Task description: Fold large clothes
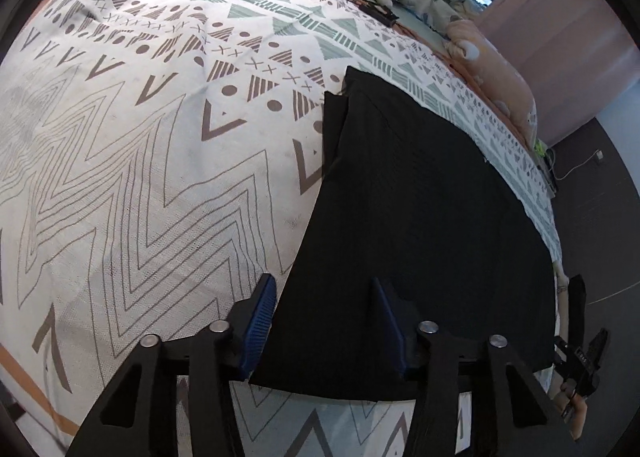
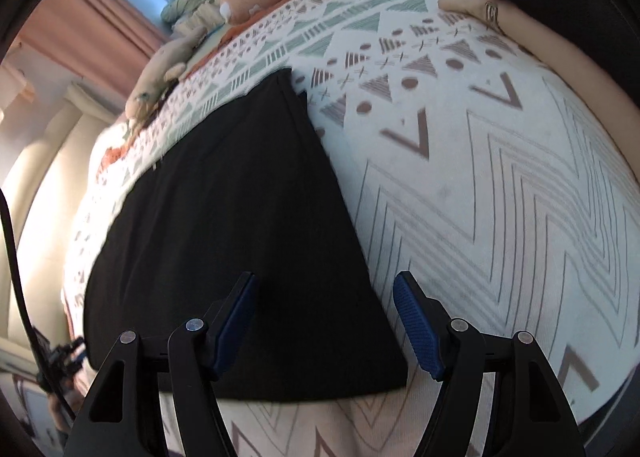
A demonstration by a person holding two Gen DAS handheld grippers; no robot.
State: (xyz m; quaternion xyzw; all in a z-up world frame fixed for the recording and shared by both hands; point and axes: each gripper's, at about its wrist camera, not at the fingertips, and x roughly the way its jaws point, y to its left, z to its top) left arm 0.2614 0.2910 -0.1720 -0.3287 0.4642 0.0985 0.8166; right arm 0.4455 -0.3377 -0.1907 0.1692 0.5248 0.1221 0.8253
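Now black garment (image 1: 420, 217) flat on bedspread (image 1: 140, 177), near edge between both spread jaws.

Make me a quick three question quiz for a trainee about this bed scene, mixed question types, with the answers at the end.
1. True or false: the black garment lies flat on the patterned bedspread.
2. Multiple choice: the left gripper is A) shut on cloth, B) open over the garment's near edge, C) out of view.
3. Fill in: the right gripper hovers with its jaws ____ over the garment's near corner.

Key: 1 true; 2 B; 3 open.
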